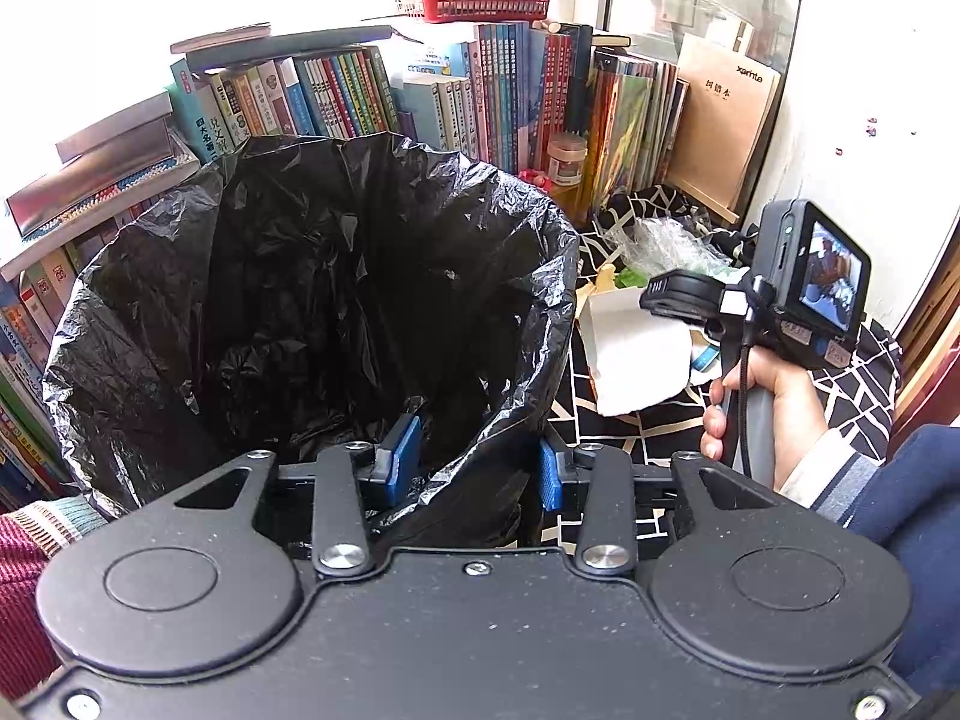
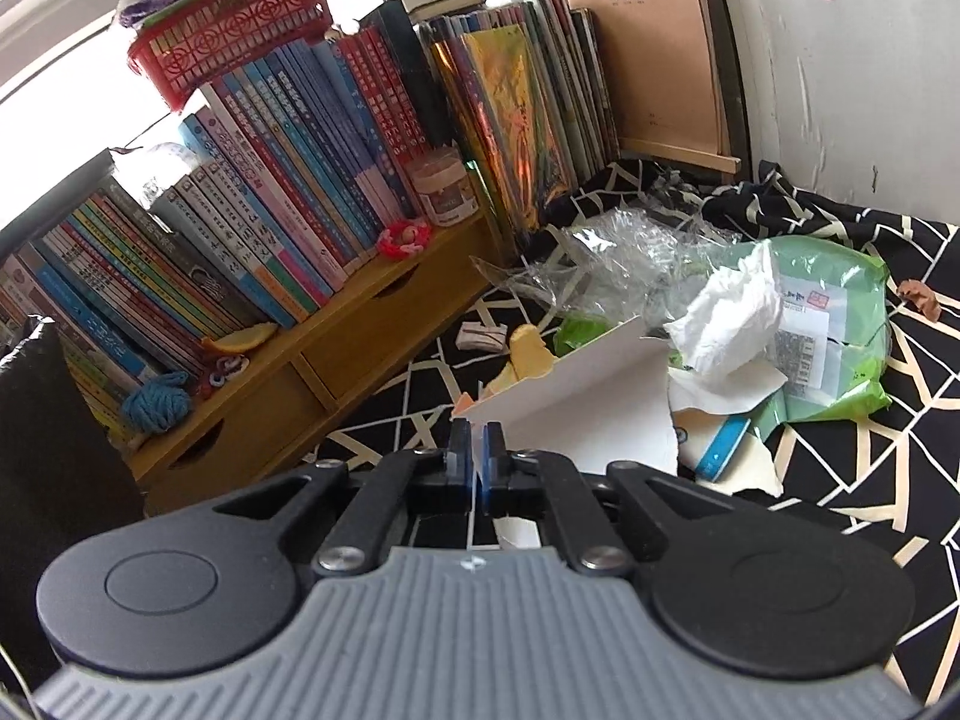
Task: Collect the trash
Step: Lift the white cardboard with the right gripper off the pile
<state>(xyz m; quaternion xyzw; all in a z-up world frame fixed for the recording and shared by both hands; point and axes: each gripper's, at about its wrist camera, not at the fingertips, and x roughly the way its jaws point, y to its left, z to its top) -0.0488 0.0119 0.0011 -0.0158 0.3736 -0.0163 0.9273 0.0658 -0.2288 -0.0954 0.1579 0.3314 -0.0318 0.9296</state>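
We've barely started: the black bag (image 1: 312, 300) looks empty as far as we can see into it, while the heap still lies on the patterned cloth (image 2: 870, 480) to its right — crumpled tissue (image 2: 732, 318), green pouch (image 2: 840, 324), clear film (image 2: 618, 258). Our right gripper (image 2: 478, 450) has its blue pads clamped on the near edge of the white card (image 2: 576, 408), the sheet standing between the fingers and fanning away to the far right. Our left gripper (image 1: 474, 468) pinches the bag's near rim, one pad inside, one outside, holding the mouth wide. Next, we reckon, card goes leftward into the bag.
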